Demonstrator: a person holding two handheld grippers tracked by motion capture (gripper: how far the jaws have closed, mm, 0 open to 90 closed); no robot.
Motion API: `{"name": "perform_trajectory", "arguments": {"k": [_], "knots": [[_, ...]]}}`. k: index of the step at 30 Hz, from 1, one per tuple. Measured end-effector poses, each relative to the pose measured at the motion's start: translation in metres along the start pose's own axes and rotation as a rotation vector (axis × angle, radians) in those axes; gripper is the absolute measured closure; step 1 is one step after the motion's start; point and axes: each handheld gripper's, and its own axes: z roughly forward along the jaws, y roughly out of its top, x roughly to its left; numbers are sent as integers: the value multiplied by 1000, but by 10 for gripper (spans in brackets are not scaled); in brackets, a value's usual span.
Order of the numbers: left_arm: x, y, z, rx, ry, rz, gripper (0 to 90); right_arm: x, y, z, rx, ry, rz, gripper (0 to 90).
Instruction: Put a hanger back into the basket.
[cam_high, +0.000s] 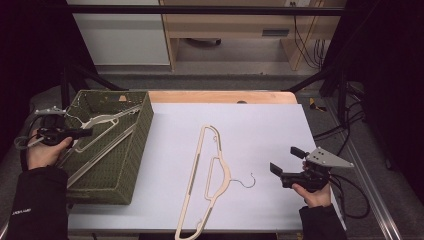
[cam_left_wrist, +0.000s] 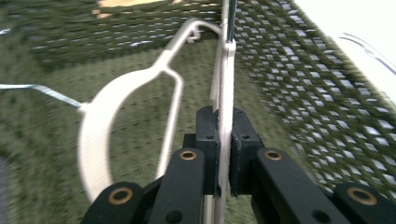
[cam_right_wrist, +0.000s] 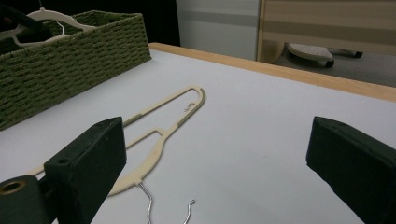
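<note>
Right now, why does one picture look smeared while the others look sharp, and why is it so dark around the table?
Left gripper view: the green basket weave and white hanger streak with motion blur, while the jaws look crisp. Right gripper view: the near jaws are soft, the beige hanger sharper. High view: the white tabletop is evenly bright, the surroundings fall into black.

White sheet (cam_high: 260, 130) is laid over the tabletop; a wooden table edge (cam_high: 220, 96) is left exposed along the far side. Behind it, a white panel (cam_high: 120, 35) and a wooden cabinet (cam_high: 235, 25) are seen. Black cables (cam_high: 305, 40) are hung beside the cabinet, with more cables (cam_high: 345, 125) on the floor at right. A black frame bar (cam_high: 200, 10) is run across the top. A grey flat object (cam_right_wrist: 310, 52) is seen on the floor under the cabinet.
</note>
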Motion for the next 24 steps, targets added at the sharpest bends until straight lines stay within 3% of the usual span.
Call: {"name": "perform_trajectory", "arguments": {"k": [4, 7, 8, 9, 15, 19, 24], "knots": [[4, -5, 4, -17, 79, -28, 812, 0, 0, 0, 2, 1, 1, 54], [7, -7, 7, 5, 157, -35, 795, 0, 0, -1, -3, 3, 2, 54], [7, -7, 7, 5, 157, -35, 791, 0, 0, -1, -3, 3, 2, 54], [9, -10, 9, 29, 201, -36, 787, 0, 0, -1, -4, 1, 0, 54], [17, -21, 13, 111, 285, -71, 767, 1, 0, 1, 3, 6, -1, 54], [19, -24, 13, 130, 278, -108, 764, 1, 0, 1, 3, 5, -1, 54], [15, -22, 9, 152, 305, -114, 697, 1, 0, 1, 3, 3, -1, 54]]}}
